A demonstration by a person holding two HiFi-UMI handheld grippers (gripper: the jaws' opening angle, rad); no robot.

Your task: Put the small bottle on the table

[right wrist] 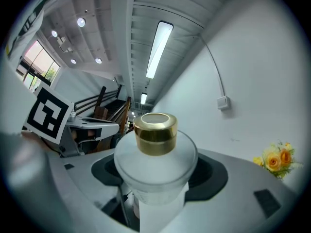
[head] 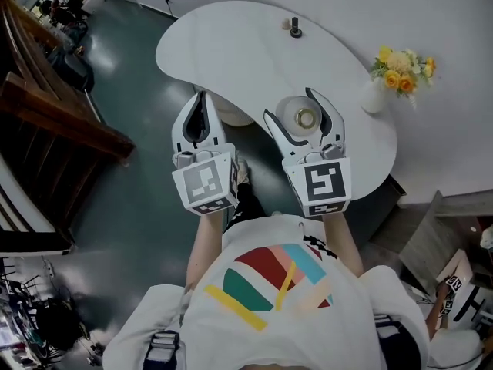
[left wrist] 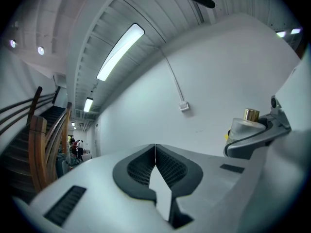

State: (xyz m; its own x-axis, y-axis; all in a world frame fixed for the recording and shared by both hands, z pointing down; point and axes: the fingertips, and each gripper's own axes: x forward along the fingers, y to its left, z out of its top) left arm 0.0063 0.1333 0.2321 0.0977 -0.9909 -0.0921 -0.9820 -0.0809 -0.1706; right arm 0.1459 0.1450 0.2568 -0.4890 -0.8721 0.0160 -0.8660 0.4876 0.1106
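From the head view I see both grippers held out in front of the person, over the near edge of the white surface, which fills the picture toward 12 o'clock. The left gripper is clenched, its fingers pressed together with nothing between them, and it hangs over the dark floor just off the surface's edge. The right gripper sits just beside it at 3 o'clock and grasps the bottle, which stands upright with its gold cap facing up at me. The bottle lies over the surface's near edge, but I cannot tell whether it touches the surface. A small dark item stands far back on the surface at 12 o'clock, and a white vase of yellow flowers stands at its 2 o'clock end. Wooden stairs run along 9 to 10 o'clock. In the left gripper view, the fingers meet along one thin seam and are empty; at 3 o'clock I can see the bottle in the other gripper's finger against a white wall. A long lamp glows at 11 o'clock and the stairs rise at 9 o'clock. In the right gripper view, the frosted bottle fills the centre, gripped at its body between the dark fingers, cap on top. The flowers show at 3 o'clock and the left gripper's marker cube at 9 o'clock.
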